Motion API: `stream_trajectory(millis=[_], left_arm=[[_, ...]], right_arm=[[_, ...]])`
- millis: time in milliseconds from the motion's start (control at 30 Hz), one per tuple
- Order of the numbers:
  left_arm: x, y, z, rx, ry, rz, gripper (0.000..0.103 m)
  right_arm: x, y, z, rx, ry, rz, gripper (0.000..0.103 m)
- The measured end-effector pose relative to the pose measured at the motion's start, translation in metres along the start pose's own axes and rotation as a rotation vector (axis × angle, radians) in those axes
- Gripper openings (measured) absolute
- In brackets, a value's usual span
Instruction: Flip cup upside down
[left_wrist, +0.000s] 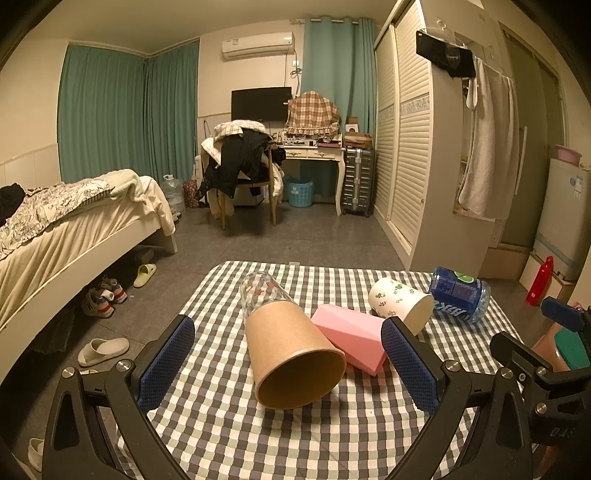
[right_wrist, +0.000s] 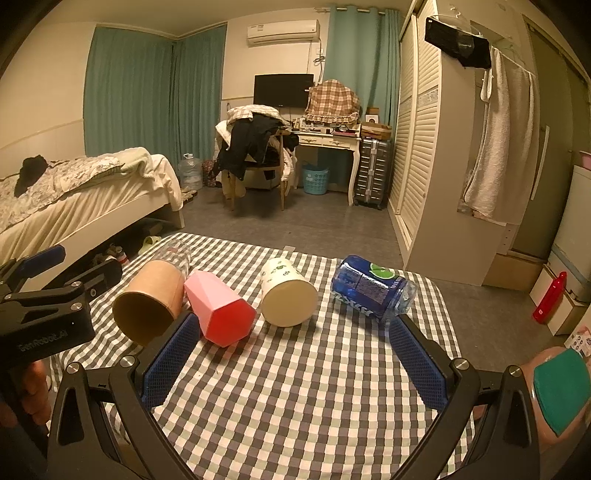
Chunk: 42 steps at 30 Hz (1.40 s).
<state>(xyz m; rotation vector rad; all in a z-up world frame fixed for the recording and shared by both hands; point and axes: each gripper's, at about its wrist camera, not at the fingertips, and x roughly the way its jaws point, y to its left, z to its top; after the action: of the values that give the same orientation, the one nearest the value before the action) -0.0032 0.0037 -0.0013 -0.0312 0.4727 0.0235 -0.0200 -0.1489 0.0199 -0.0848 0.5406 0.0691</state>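
Note:
Several cups lie on their sides on the checked table. A brown paper cup lies with its mouth toward me, between the fingers of my open left gripper, untouched. Right of it lie a pink faceted cup, a white floral paper cup and a blue printed clear cup. A clear glass lies behind the brown cup. My right gripper is open and empty, in front of the pink cup and white cup, with the brown cup at left and the blue cup at right.
The table ends at the far side over a grey tiled floor. A bed stands at left with shoes beneath. A wardrobe stands at right. A red bottle stands on the floor at far right.

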Motion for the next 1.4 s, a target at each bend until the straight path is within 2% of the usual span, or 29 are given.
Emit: stream_trajectory(millis=[167, 400, 600, 800, 900, 1067, 1200, 1300, 1400], left_arm=[[-0.002, 0.017, -0.002, -0.027, -0.001, 0.013, 0.103], [0.004, 0.052, -0.002, -0.063, 0.026, 0.063, 0.103], [0.019, 0.074, 0.000, -0.075, 0.062, 0.111, 0.103], [0.039, 0.087, -0.001, -0.101, 0.115, 0.120, 0.103], [0.048, 0.089, -0.003, -0.098, 0.137, 0.124, 0.103], [0.062, 0.088, -0.007, -0.094, 0.171, 0.127, 0.103], [0.068, 0.082, -0.010, -0.084, 0.183, 0.131, 0.103], [0.070, 0.078, -0.011, -0.081, 0.186, 0.127, 0.103], [0.068, 0.077, -0.008, -0.082, 0.175, 0.121, 0.103]], right_arm=[[0.002, 0.000, 0.002, -0.012, 0.009, 0.030, 0.103], [0.023, 0.016, 0.002, -0.069, 0.062, 0.157, 0.103], [0.065, 0.044, 0.007, -0.240, 0.144, 0.225, 0.103], [0.106, 0.064, 0.016, -0.404, 0.185, 0.293, 0.103], [0.131, 0.069, 0.018, -0.452, 0.221, 0.295, 0.102], [0.160, 0.072, 0.011, -0.463, 0.270, 0.314, 0.094], [0.173, 0.076, 0.004, -0.463, 0.305, 0.333, 0.080], [0.175, 0.082, -0.002, -0.491, 0.327, 0.307, 0.069], [0.174, 0.082, -0.005, -0.467, 0.337, 0.286, 0.068]])
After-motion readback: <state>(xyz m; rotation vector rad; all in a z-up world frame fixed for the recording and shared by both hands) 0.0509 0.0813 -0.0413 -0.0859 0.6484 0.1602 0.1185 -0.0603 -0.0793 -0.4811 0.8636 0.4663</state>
